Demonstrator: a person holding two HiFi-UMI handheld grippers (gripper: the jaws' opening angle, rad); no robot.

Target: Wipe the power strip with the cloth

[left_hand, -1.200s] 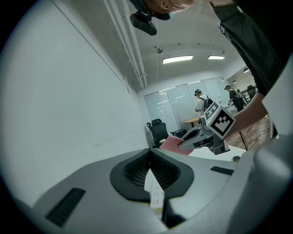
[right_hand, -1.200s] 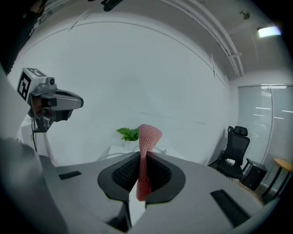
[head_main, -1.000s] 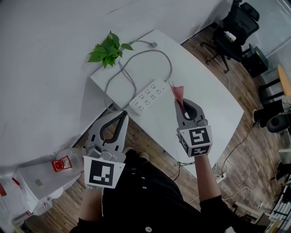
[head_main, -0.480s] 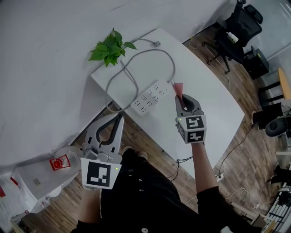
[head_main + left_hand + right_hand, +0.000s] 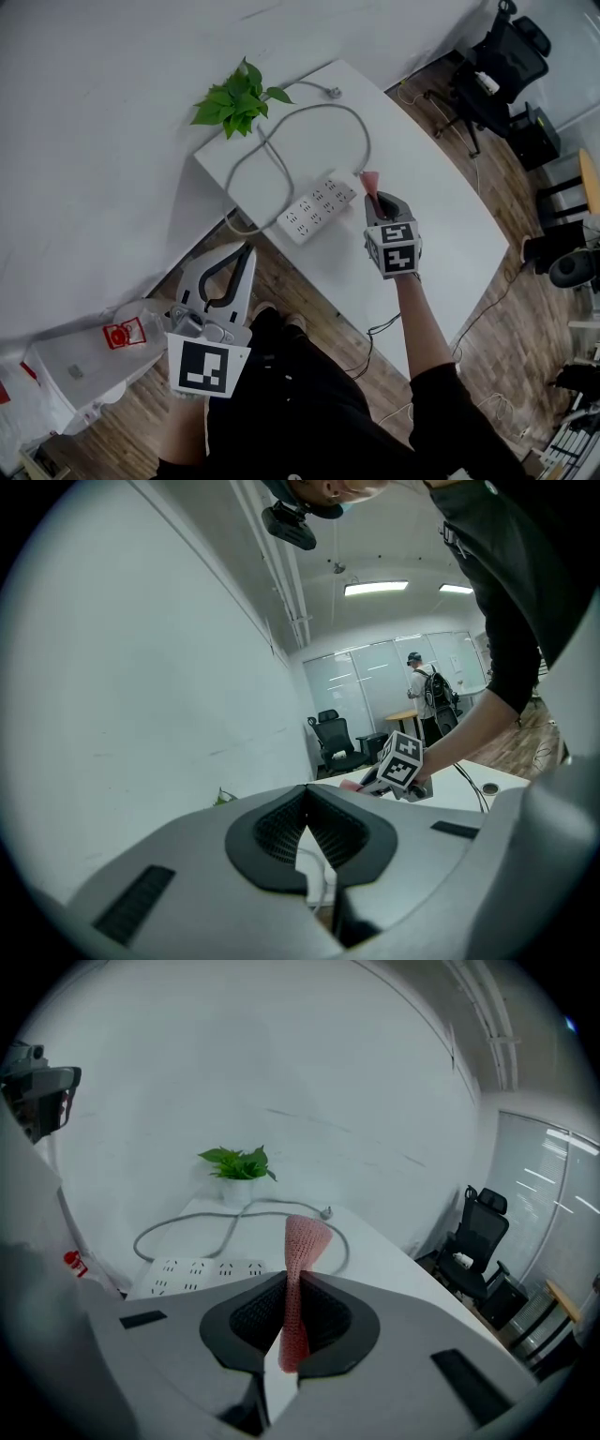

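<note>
A white power strip [image 5: 319,205] lies on the white table [image 5: 431,234], its grey cable [image 5: 309,117] looping toward the back. My right gripper [image 5: 373,199] is shut on a pink cloth [image 5: 369,183] that sticks up past its tips, just right of the strip's near end. In the right gripper view the cloth [image 5: 300,1269] stands pinched between the jaws, with the power strip [image 5: 197,1271] to the left. My left gripper [image 5: 246,251] is shut and holds nothing, off the table's left edge over the wooden floor; its own view shows the tips of the left gripper [image 5: 306,791] touching.
A small green plant [image 5: 236,97] stands at the table's back left corner by the white wall. Black office chairs [image 5: 506,66] are at the far right. A white box with a red label [image 5: 122,336] sits on the floor to the left. A person [image 5: 427,691] stands in the distance.
My right gripper has carried the cloth forward over the table, closer to the power strip's end. The left gripper has stayed low at the left.
</note>
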